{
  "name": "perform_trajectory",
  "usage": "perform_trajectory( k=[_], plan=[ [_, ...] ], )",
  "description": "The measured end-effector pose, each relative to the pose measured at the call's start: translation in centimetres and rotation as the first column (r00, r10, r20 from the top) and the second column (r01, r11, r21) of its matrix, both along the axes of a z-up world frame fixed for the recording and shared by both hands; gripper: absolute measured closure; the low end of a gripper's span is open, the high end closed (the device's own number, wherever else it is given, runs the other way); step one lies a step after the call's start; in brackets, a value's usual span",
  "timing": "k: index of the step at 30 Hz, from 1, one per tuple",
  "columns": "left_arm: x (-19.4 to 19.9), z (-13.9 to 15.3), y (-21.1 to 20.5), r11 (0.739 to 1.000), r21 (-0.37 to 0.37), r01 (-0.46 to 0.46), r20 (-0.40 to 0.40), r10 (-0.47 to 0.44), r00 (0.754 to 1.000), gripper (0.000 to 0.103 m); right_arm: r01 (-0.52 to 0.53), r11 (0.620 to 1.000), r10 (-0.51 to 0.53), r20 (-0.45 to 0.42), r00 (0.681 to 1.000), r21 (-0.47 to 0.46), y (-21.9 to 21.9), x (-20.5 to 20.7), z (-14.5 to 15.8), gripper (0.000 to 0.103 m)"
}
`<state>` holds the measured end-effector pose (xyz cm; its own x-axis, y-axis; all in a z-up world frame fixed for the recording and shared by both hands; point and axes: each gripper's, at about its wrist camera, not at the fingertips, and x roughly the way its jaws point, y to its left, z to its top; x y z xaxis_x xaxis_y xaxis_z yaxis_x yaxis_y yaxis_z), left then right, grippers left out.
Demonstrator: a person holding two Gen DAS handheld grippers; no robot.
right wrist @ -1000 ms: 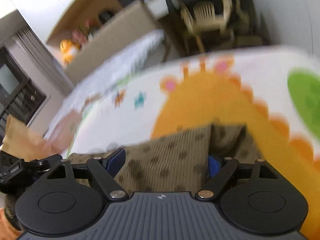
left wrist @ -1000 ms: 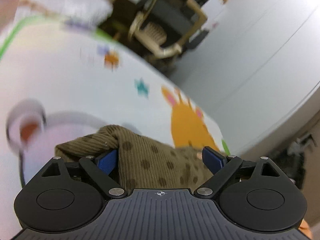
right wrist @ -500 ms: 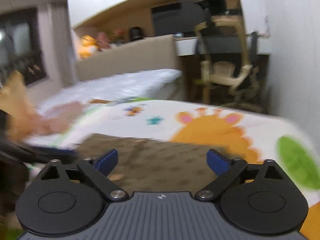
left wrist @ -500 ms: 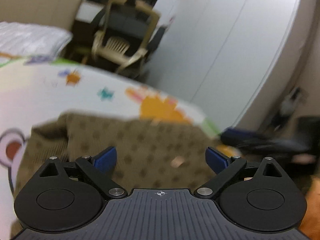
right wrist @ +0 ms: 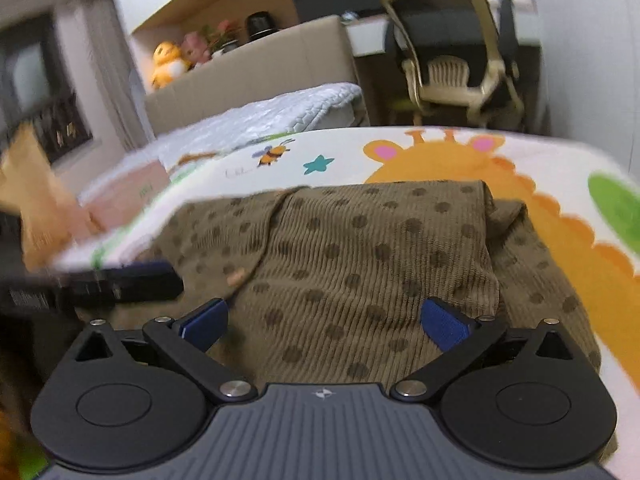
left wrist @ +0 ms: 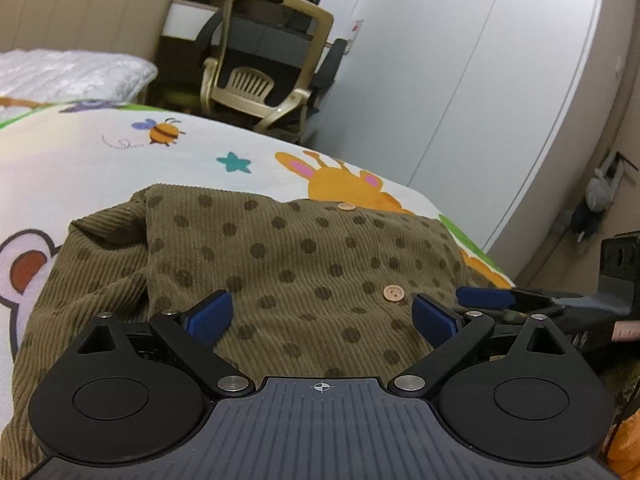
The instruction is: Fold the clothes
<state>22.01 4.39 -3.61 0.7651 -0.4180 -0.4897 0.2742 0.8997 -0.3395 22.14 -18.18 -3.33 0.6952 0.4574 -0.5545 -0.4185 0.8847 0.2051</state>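
Left gripper [left wrist: 320, 316] and right gripper [right wrist: 324, 320]: blue pads spread wide, nothing held, where a second ago both pinched cloth. The olive-brown dotted corduroy garment [left wrist: 304, 256] now lies released, folded over itself, on the white cartoon-printed play mat [left wrist: 100, 168]. Judgement: one fold is complete; smoothing or a further fold remains.
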Motion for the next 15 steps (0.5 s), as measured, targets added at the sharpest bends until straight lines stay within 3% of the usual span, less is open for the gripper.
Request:
perform_trajectory(
  k=[12, 15],
  plan=[
    [-0.5, -0.6, 0.4, 1.000, -0.026, 0.015, 0.042, -0.014, 0.999, 0.002, -0.004, 0.993, 0.006, -0.015, 1.000, 0.116, -1.7, 0.6, -0.2, 0.000],
    [-0.6, -0.6, 0.4, 0.999, -0.031, 0.015, 0.046, -0.014, 0.999, 0.001, -0.001, 0.982, 0.005, -0.022, 1.000, 0.190, -2.7, 0.7, -0.4, 0.000]
  ],
)
